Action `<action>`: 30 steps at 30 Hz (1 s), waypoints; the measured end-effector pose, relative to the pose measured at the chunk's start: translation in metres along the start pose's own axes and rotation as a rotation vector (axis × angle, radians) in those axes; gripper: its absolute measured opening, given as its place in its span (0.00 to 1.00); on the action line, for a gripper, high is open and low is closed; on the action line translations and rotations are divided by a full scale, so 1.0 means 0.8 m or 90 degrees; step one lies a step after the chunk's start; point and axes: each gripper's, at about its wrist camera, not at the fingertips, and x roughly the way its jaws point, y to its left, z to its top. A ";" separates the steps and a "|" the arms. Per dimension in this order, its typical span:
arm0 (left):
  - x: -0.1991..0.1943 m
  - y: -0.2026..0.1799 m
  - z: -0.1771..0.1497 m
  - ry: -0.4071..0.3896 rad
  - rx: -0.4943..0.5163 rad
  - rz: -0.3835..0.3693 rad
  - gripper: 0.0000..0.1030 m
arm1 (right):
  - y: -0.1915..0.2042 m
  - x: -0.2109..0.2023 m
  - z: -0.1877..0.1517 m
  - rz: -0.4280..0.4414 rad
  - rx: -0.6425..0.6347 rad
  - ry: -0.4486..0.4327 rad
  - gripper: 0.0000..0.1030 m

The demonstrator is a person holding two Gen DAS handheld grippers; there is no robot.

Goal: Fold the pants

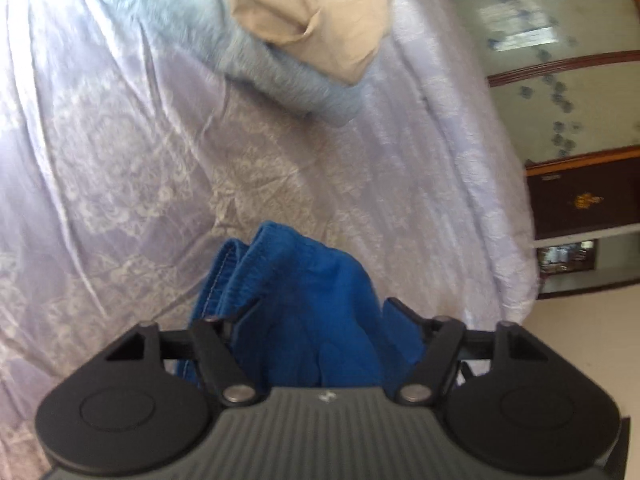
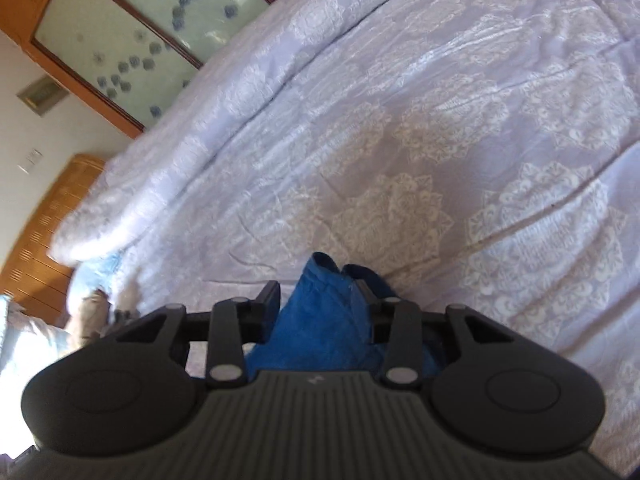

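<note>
Releasing the blue pants [image 1: 304, 300] onto the bed [image 1: 120, 160], my left gripper [image 1: 320, 312] and right gripper [image 2: 318, 296] spread apart, cloth bunched between each.

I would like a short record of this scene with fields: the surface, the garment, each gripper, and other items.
surface: lilac patterned bedspread
garment: blue pants, bunched on the bedspread
left gripper: jaws apart, pants fabric between them
right gripper: jaws apart, pants fabric between them
other items: pale blue fuzzy garment with a beige cloth on it, farther up the bedspread
background: cabinet with frosted flower-print doors
</note>
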 end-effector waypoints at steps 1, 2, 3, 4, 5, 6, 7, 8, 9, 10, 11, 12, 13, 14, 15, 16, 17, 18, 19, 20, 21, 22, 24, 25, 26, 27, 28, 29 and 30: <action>-0.012 0.004 -0.004 -0.005 -0.004 -0.021 0.72 | -0.001 -0.010 -0.004 0.008 -0.007 -0.001 0.41; -0.024 0.009 -0.009 -0.012 -0.003 -0.038 0.72 | 0.000 -0.022 -0.011 0.019 -0.019 0.002 0.41; -0.034 0.010 -0.016 -0.017 0.005 -0.051 0.72 | 0.002 -0.035 -0.020 0.032 -0.031 0.004 0.41; -0.039 0.008 -0.023 -0.018 0.017 -0.054 0.72 | 0.002 -0.049 -0.030 0.045 -0.041 0.008 0.41; -0.044 0.007 -0.032 -0.017 0.033 -0.048 0.72 | 0.002 -0.062 -0.041 0.053 -0.050 0.013 0.41; -0.048 0.006 -0.042 -0.018 0.048 -0.037 0.72 | 0.002 -0.078 -0.052 0.053 -0.060 0.011 0.41; -0.051 0.007 -0.051 -0.019 0.061 -0.025 0.72 | 0.002 -0.095 -0.063 0.053 -0.069 0.004 0.41; -0.060 0.015 -0.061 -0.020 0.068 -0.014 0.72 | -0.001 -0.112 -0.074 0.052 -0.074 -0.005 0.41; -0.066 0.022 -0.070 -0.020 0.064 -0.010 0.72 | -0.007 -0.131 -0.084 0.050 -0.072 -0.018 0.41; -0.073 0.034 -0.077 -0.015 0.055 -0.013 0.72 | -0.016 -0.151 -0.092 0.048 -0.062 -0.033 0.41; -0.075 0.041 -0.085 -0.007 0.046 -0.017 0.72 | -0.024 -0.167 -0.099 0.045 -0.042 -0.049 0.41; -0.078 0.049 -0.092 0.000 0.039 -0.018 0.73 | -0.039 -0.185 -0.105 0.043 -0.017 -0.061 0.43; -0.078 0.055 -0.099 0.004 0.035 -0.017 0.77 | -0.056 -0.198 -0.108 0.035 0.017 -0.071 0.47; -0.077 0.060 -0.103 0.010 0.033 -0.015 0.79 | -0.069 -0.206 -0.112 0.025 0.051 -0.076 0.50; -0.073 0.062 -0.108 0.019 0.031 -0.013 0.82 | -0.085 -0.212 -0.114 0.019 0.083 -0.073 0.50; -0.070 0.064 -0.113 0.025 0.027 -0.015 0.83 | -0.099 -0.212 -0.113 0.015 0.112 -0.063 0.50; -0.064 0.065 -0.116 0.030 0.021 -0.018 0.83 | -0.109 -0.210 -0.113 0.013 0.140 -0.053 0.50; -0.057 0.064 -0.116 0.033 0.016 -0.021 0.84 | -0.116 -0.208 -0.113 0.020 0.159 -0.045 0.50; -0.052 0.064 -0.117 0.031 0.013 -0.023 0.86 | -0.118 -0.204 -0.112 0.027 0.168 -0.041 0.50; -0.046 0.063 -0.115 0.026 0.010 -0.018 0.88 | -0.117 -0.197 -0.111 0.029 0.168 -0.036 0.51; -0.039 0.062 -0.115 0.019 0.005 -0.008 0.89 | -0.114 -0.189 -0.109 0.024 0.164 -0.031 0.51; -0.032 0.063 -0.113 0.015 0.002 -0.002 0.89 | -0.110 -0.180 -0.106 0.018 0.163 -0.024 0.52; -0.017 0.062 -0.107 0.002 0.001 0.012 0.87 | -0.106 -0.159 -0.101 0.019 0.166 -0.009 0.52; -0.014 0.061 -0.105 -0.006 -0.002 0.011 0.86 | -0.104 -0.149 -0.099 0.021 0.167 -0.006 0.51; -0.012 0.060 -0.103 -0.014 -0.003 0.012 0.85 | -0.102 -0.141 -0.096 0.022 0.164 -0.008 0.51; -0.012 0.059 -0.102 -0.024 -0.001 0.022 0.75 | -0.099 -0.134 -0.092 0.020 0.154 -0.012 0.51; -0.010 0.058 -0.099 -0.029 0.006 0.038 0.57 | -0.094 -0.126 -0.088 0.014 0.143 -0.017 0.51; -0.009 0.060 -0.096 -0.032 0.008 0.053 0.48 | -0.093 -0.121 -0.084 0.015 0.137 -0.020 0.51; -0.009 0.062 -0.093 -0.029 0.005 0.058 0.31 | -0.095 -0.115 -0.081 0.018 0.140 -0.019 0.51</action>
